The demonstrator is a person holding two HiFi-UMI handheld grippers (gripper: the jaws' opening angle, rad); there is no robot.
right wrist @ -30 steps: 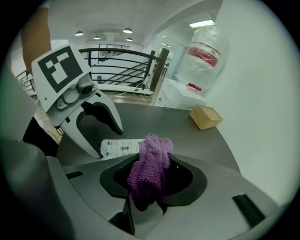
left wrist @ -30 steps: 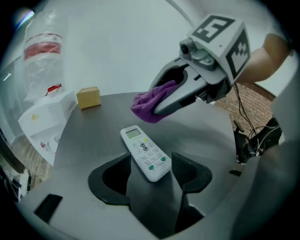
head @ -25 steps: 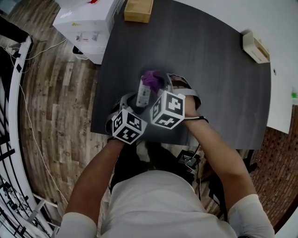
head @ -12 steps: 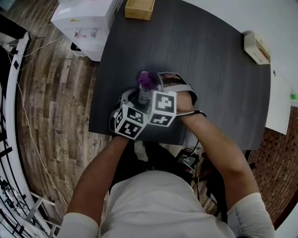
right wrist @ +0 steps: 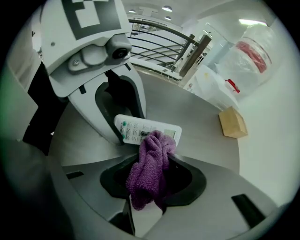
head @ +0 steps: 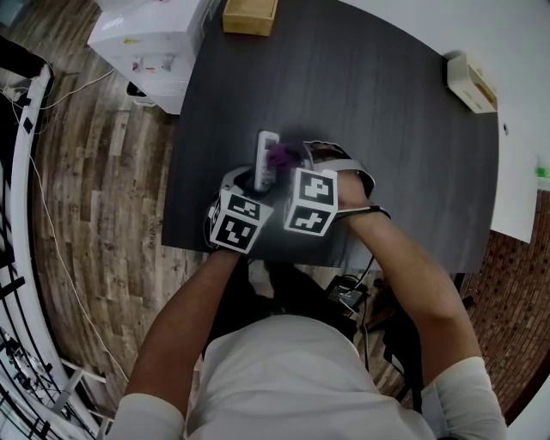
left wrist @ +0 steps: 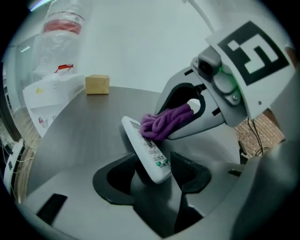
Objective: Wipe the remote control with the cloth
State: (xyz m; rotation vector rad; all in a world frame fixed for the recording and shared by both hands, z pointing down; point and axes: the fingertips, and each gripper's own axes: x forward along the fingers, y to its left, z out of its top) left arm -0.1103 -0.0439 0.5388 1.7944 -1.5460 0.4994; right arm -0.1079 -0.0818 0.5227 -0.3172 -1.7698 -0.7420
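Over the dark table [head: 404,163] both hands have barely shifted. The right one, though, has sunk and drawn its purple wad back along the remote. A second ago the wad capped the far end; now that end stands bare beyond it.

The left gripper [left wrist: 153,180] is clamped on the near end of the remote control [left wrist: 146,149]. It holds the remote tilted, key face turned toward the other tool. Whether the far end touches the table I cannot tell. The right gripper [right wrist: 152,183] is clenched on the cloth [right wrist: 150,173], which is bunched between its jaws. The tip of the wad presses on the far half of the key face, just beside the small display.

I judge that a wiping stroke is under way, running from the far end toward the held end. The green keys nearest the left jaws look not yet covered. The stretch inside that grip cannot be reached without a new hold.

Of the containers, the largest is the white boxy unit [head: 150,39] on the wooden floor [head: 103,198], just beside the table's far left corner. It is closed, and its contents are hidden. A cardboard box [head: 250,15] sits at the table's far edge, well apart from the work; what it holds cannot be made out. A smaller beige box [head: 471,84] lies on the white surface to the right, its inside unreadable too.
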